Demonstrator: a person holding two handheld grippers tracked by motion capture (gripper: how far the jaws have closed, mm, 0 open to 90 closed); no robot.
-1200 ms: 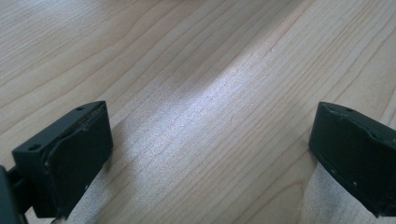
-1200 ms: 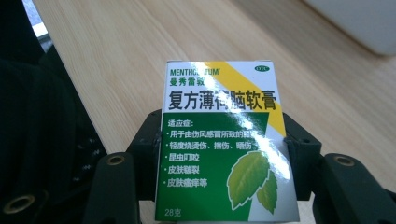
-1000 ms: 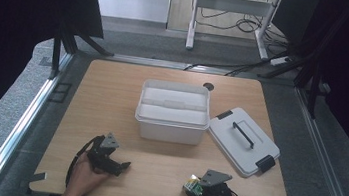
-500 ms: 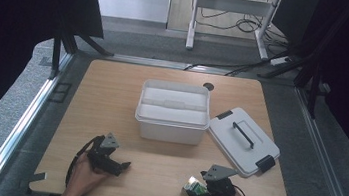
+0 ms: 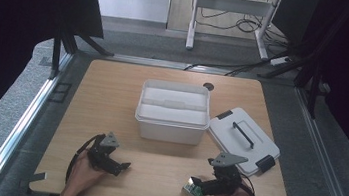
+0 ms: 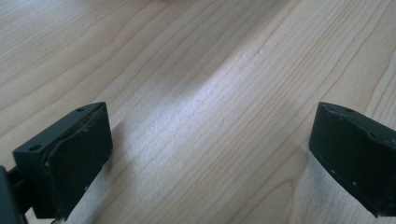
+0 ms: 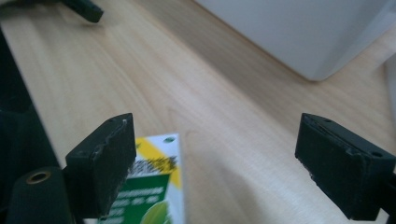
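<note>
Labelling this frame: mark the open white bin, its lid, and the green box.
white bin point(image 5: 171, 128), high view, front wall.
lid point(image 5: 238, 136), high view, flat top beside the handle.
green box point(image 7: 156, 196), right gripper view, printed top face.

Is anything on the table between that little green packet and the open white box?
Nothing visible. The green packet lies near the table's front edge by the right gripper, and bare wood runs from it to the open white box. The lid lies off to the side.
</note>
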